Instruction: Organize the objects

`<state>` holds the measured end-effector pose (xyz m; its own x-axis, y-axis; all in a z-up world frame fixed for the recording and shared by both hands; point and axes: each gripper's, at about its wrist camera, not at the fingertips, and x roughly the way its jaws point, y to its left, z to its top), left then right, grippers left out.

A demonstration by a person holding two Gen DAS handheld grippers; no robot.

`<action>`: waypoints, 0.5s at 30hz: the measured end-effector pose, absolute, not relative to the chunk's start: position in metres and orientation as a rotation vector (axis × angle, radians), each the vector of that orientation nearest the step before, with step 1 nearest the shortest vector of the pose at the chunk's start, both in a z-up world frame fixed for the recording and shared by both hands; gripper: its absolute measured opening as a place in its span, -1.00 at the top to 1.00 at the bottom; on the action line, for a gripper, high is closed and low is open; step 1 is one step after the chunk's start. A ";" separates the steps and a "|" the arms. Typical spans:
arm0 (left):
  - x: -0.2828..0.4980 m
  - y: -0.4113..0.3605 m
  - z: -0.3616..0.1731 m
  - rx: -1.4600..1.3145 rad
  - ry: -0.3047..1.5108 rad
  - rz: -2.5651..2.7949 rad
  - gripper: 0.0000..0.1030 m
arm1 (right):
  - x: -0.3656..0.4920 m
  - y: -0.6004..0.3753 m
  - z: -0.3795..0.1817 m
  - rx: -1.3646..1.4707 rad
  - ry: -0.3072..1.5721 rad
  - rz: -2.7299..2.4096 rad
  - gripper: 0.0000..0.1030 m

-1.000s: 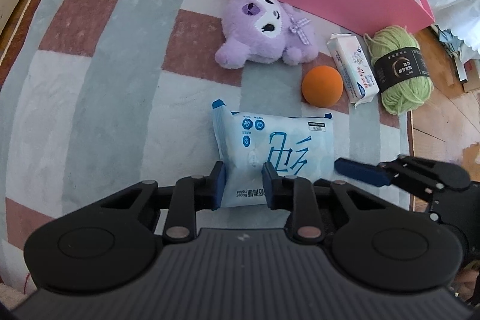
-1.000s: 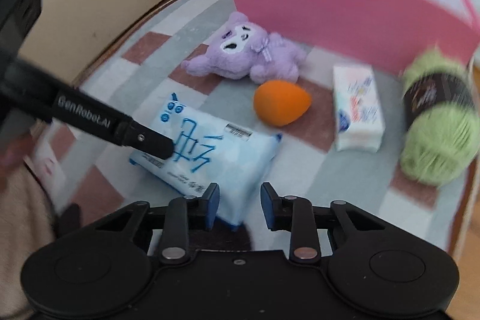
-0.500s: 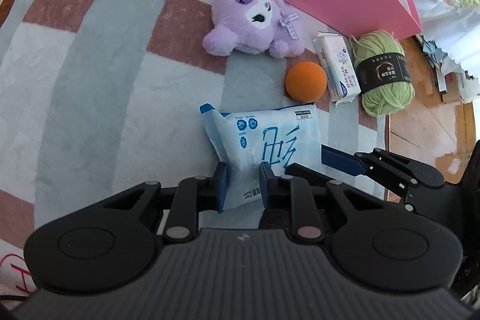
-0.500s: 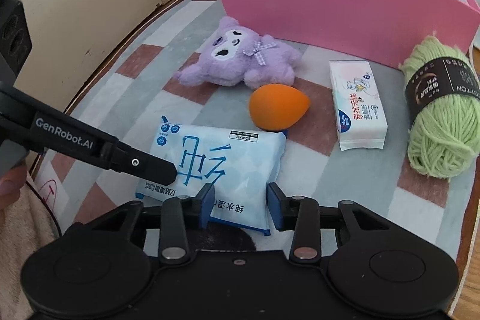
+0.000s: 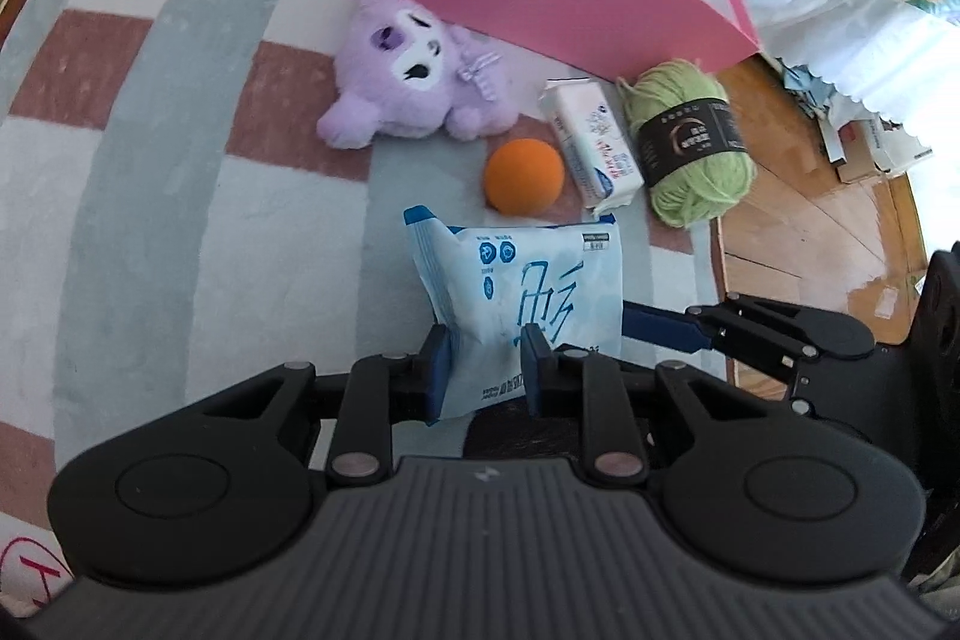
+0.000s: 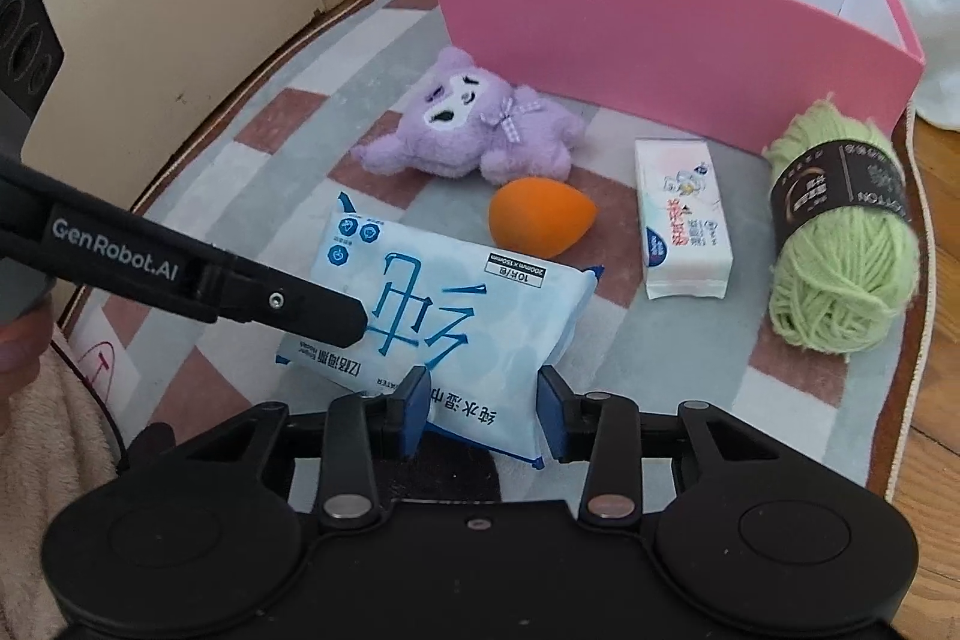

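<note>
1. The blue and white pack of wet wipes (image 6: 444, 304) lies on the checked rug (image 5: 180, 196), in front of the orange ball.
2. The left tongs (image 5: 486, 370) are clenched on the near edge of the pack.
3. The right tongs (image 6: 483, 415) have the pack's other end between them. They are opening, and the blue pads stand just off the pack's sides.
4. The orange ball (image 5: 524, 175) sits just behind the pack.
5. A purple plush toy (image 6: 474, 124) lies on its back behind the ball, near the pink box.
6. A small white tissue pack (image 6: 681, 217) lies beside the ball.
7. A ball of green yarn (image 6: 840, 226) with a black band sits next to the tissue pack, at the rug's edge.
8. The pink box (image 6: 660, 34) stands open at the back of the rug.
</note>
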<state>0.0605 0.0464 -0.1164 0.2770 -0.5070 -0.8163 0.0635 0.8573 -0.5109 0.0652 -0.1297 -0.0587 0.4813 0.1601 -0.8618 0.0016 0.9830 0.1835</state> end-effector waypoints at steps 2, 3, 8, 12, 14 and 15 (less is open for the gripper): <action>0.058 0.047 -0.115 -0.445 1.243 -0.403 0.57 | 0.065 -0.131 -0.055 0.162 1.059 0.095 0.10; 0.057 0.048 -0.113 -0.460 1.241 -0.408 0.57 | 0.064 -0.132 -0.052 0.161 1.055 0.093 0.10; 0.054 0.050 -0.100 -0.480 1.191 -0.413 0.57 | 0.062 -0.136 -0.037 0.155 1.020 0.105 0.05; 0.051 0.043 -0.090 -0.433 1.158 -0.413 0.57 | 0.060 -0.135 -0.028 0.126 0.997 0.105 0.02; 0.049 0.040 -0.088 -0.424 1.152 -0.418 0.57 | 0.060 -0.134 -0.024 0.108 0.989 0.101 0.00; 0.048 0.039 -0.087 -0.424 1.150 -0.418 0.57 | 0.059 -0.133 -0.022 0.100 0.984 0.101 -0.01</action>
<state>0.0484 0.0393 -0.0869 0.3505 -0.5221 -0.7775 0.0995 0.8462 -0.5235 0.0588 -0.1335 -0.0220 0.5496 0.1302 -0.8252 -0.0400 0.9907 0.1297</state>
